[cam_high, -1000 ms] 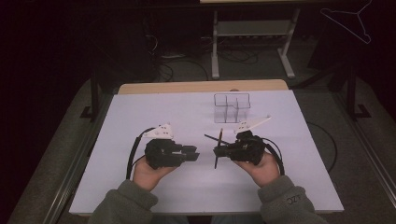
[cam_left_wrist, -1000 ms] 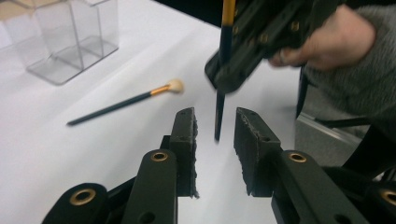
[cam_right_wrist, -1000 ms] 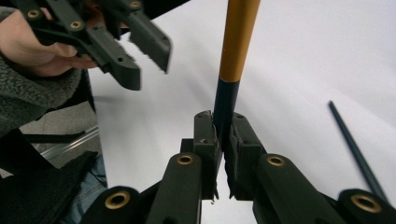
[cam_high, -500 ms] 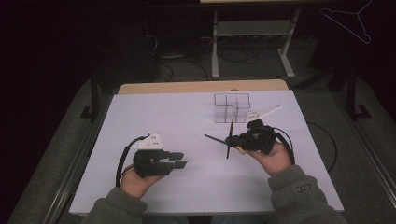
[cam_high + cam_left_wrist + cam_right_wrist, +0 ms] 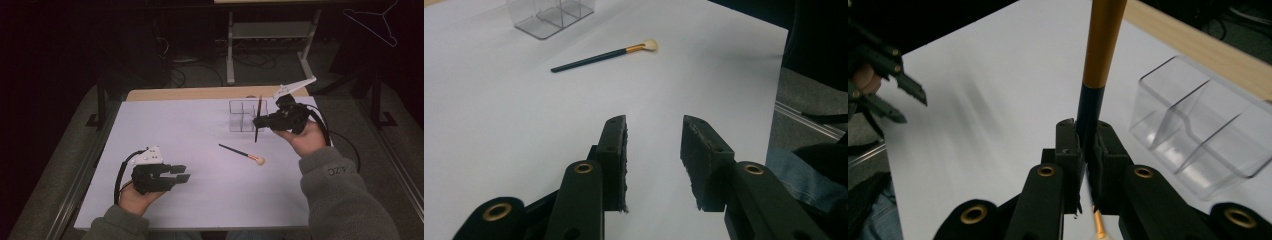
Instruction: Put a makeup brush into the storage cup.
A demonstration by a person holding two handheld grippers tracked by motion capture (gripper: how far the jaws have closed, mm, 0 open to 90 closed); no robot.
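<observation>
White sheeting covers the worktop (image 5: 200, 130) in the high view. Raised beside the clear organizer (image 5: 245, 116), the right hand-held gripper (image 5: 261, 121) clamps a dark brush (image 5: 258, 117) upright. The left hand-held gripper (image 5: 182, 173) hovers low, jaws just opening, empty. Between them lies a second brush (image 5: 242, 154). The left gripper view shows its parted pads (image 5: 616, 160); the right gripper view shows its pads (image 5: 1070, 150) pinching the brush handle, organizer compartments empty.

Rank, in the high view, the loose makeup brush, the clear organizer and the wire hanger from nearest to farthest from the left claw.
From the left claw:
1. Loose makeup brush, flat on the white table, to its right.
2. Clear organizer, near the table's far edge.
3. Wire hanger, top right, beyond the table.
</observation>
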